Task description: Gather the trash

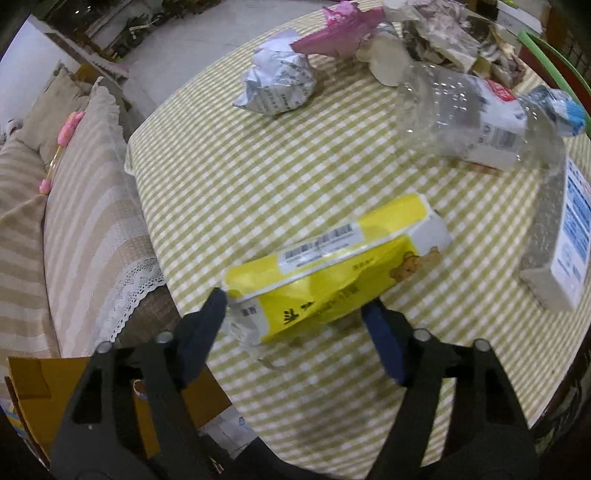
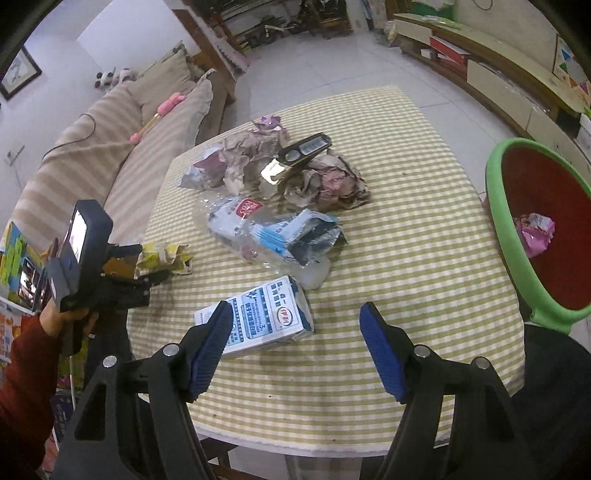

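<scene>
- Yellow plastic fills the space between our left tool's [image 1: 293,304] fingers: a crumpled yellow wrapper [image 1: 332,269] with a barcode sticker lies at the near left edge of the worktop [image 1: 295,166], and we have brought the tool around its near end, probably because that end sticks out toward us and is easiest to pinch.
- The left tool stands wide open. One finger looks to be touching the torn white corner of the wrapper, the other sits just beside its lower edge; we judge that nothing is gripped yet, since the wrapper seems to rest on the cloth.
- Our right tool [image 2: 295,317] is also spread wide and holds nothing. It hovers over the near part of the worktop, with the blue and white milk carton [image 2: 258,317] lying flat just behind its left finger, partly hidden by it. We cannot tell whether that finger touches the carton.
- The rest of the trash is heaped toward the middle: a squashed clear bottle [image 2: 258,229] with a blue cap, brownish crumpled paper [image 2: 325,181], a dark box [image 2: 306,147] on top.
- The green-rimmed bin [image 2: 517,258] with its red inside stands at the right edge, tilted toward us, so dropping things in needs only a short swing. A pink wrapper [image 2: 535,232] already lies inside.
- In the left view we also see a grey-white paper ball [image 1: 277,88] and a pink bag [image 1: 340,29] farther back.
</scene>
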Demonstrator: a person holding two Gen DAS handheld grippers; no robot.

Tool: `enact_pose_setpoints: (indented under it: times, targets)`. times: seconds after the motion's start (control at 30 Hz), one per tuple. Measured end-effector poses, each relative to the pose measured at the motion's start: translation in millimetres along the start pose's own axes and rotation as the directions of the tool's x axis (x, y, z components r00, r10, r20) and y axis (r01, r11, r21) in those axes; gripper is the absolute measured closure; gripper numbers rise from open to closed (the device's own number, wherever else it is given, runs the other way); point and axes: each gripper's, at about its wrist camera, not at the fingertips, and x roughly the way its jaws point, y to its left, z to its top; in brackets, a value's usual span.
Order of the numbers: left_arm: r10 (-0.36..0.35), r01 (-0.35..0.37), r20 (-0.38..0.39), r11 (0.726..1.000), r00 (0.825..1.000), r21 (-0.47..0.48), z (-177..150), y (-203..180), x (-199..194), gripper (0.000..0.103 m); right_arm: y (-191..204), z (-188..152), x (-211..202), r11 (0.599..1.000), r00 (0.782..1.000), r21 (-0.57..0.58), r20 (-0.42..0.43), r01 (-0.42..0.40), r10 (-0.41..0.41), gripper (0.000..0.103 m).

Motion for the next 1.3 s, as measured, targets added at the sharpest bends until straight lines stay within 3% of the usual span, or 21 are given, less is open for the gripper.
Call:
enact_pose_setpoints:
  times: [0.07,0.17,0.23,0.37,0.43,0.53,0.63,0.67,0.73,0.93,1.03,1.13,1.3]
  targets:
    - [0.008,-0.007,0.016,0.999,1.000,-0.039,-2.1,7.2,-5.8,0.057,2.6,0.6,1.9,1.000,1.000,-0.011,-0.004,0.004,-0.004,0.034]
    - [-0.020,0.022,0.027,0.994,0.999,-0.104,-7.7,13.8,-15.4,0.080,10.9,6.0,7.2,0.999,1.000,-0.043,-0.007,0.010,-0.010,0.034]
    - [-0.081,0.086,0.038,0.982,0.996,-0.168,-11.6,18.9,-21.2,0.089,17.6,11.7,10.6,0.997,1.000,-0.076,-0.005,0.019,-0.019,0.034]
    - [-0.180,0.184,0.035,0.957,0.983,-0.224,-15.6,11.7,-27.1,0.089,34.9,28.6,18.9,0.982,0.999,-0.184,0.000,0.045,-0.046,0.034]
    - [-0.171,0.176,0.042,0.960,0.984,-0.219,-17.2,4.6,-29.8,0.083,41.0,36.0,25.6,0.970,0.997,-0.231,0.005,0.074,-0.075,0.034]
    - [-0.189,0.199,0.064,0.950,0.980,-0.240,-17.2,-0.4,-33.9,0.051,38.4,44.9,40.5,0.965,0.994,-0.237,-0.010,0.107,-0.113,0.034]
    - [-0.220,0.236,0.086,0.930,0.972,-0.283,-15.2,-2.7,-38.5,0.044,25.9,48.5,55.8,0.982,0.995,-0.170,-0.045,0.079,-0.088,0.035]
    - [-0.222,0.239,0.089,0.927,0.971,-0.290,-15.6,-3.7,-38.9,0.040,22.7,48.7,60.3,0.986,0.995,-0.149,-0.057,0.069,-0.078,0.037]
    - [-0.212,0.231,0.094,0.926,0.973,-0.299,-9.1,-2.2,-37.4,0.035,15.3,48.1,69.2,0.993,0.995,-0.104,-0.082,0.046,-0.055,0.061]
    - [-0.211,0.233,0.100,0.904,0.972,-0.357,2.7,6.3,-28.7,0.034,7.3,42.0,47.1,0.999,1.000,-0.050,-0.018,-0.004,0.003,0.070]
    - [-0.201,0.223,0.100,0.910,0.974,-0.350,11.8,11.6,-24.8,0.032,5.3,38.5,32.4,0.999,1.000,-0.032,0.011,-0.020,0.021,0.070]
    - [-0.187,0.213,0.108,0.920,0.976,-0.328,13.1,10.7,-30.2,0.022,2.1,31.6,20.8,0.999,0.999,-0.023,0.026,-0.027,0.028,0.070]
    - [-0.169,0.179,0.061,0.943,0.984,-0.279,24.3,5.9,-23.5,0.021,-3.9,19.8,13.8,0.999,0.999,0.004,0.019,-0.037,0.037,0.070]
